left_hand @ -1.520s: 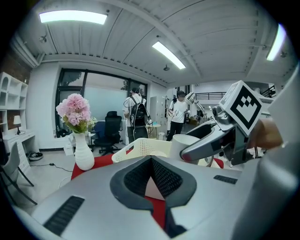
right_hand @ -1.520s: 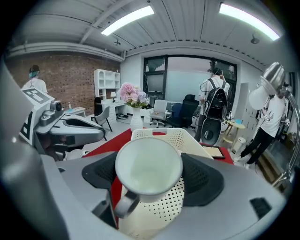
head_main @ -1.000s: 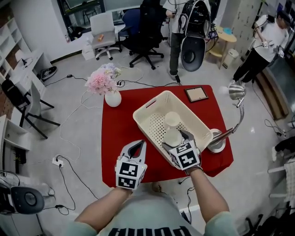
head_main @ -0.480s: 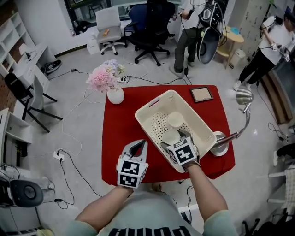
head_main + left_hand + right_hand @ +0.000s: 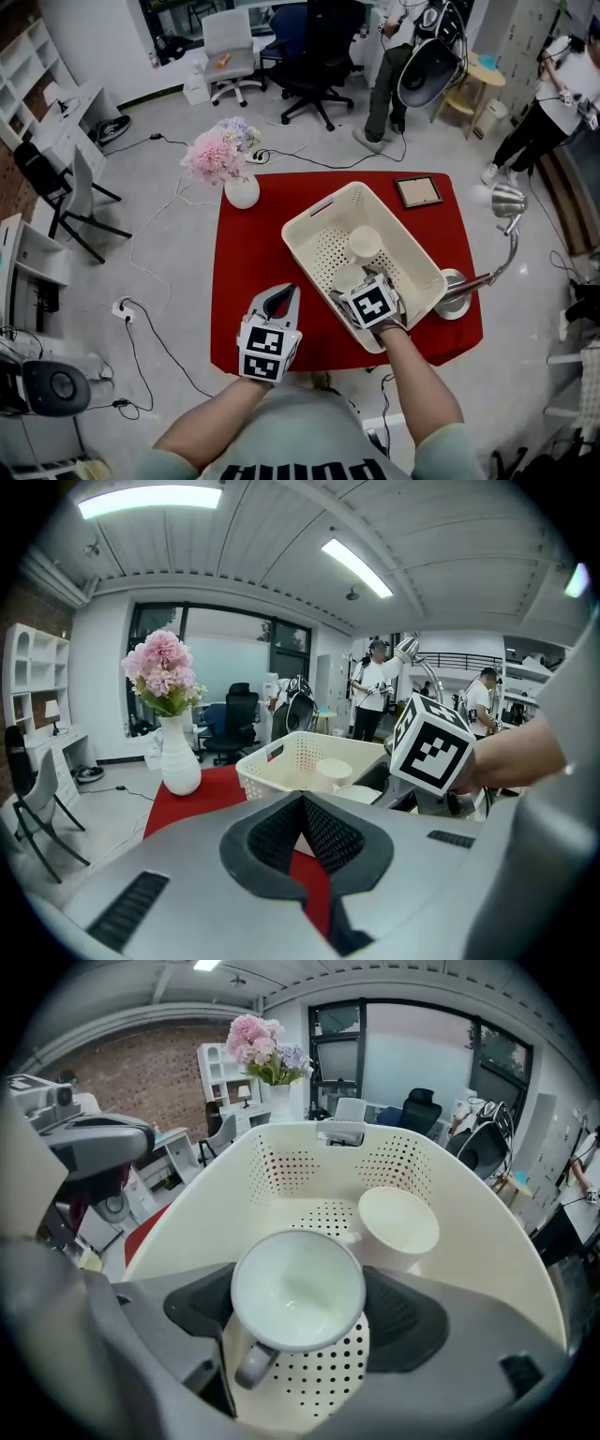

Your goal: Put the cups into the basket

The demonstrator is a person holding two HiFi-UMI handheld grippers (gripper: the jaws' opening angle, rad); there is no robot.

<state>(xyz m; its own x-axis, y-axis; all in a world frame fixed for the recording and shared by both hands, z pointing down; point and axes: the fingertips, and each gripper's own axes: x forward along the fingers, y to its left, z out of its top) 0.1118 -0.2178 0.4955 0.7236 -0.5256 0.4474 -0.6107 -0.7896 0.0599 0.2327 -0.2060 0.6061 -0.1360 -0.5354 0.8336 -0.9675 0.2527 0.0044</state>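
Right gripper view shows the cup [image 5: 298,1283] clamped between the pads of your right tool [image 5: 302,1314], with its mouth and handle toward the camera, low inside the basket [image 5: 473,1218]. I cannot tell whether it touches the perforated floor. A second cup [image 5: 398,1222] stands upright just beyond it. Your left tool [image 5: 279,298] is closed on nothing, over the red table [image 5: 242,267] beside the basket.

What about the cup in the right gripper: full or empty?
Empty. The right gripper view looks into the cup and shows only its bare white inside.
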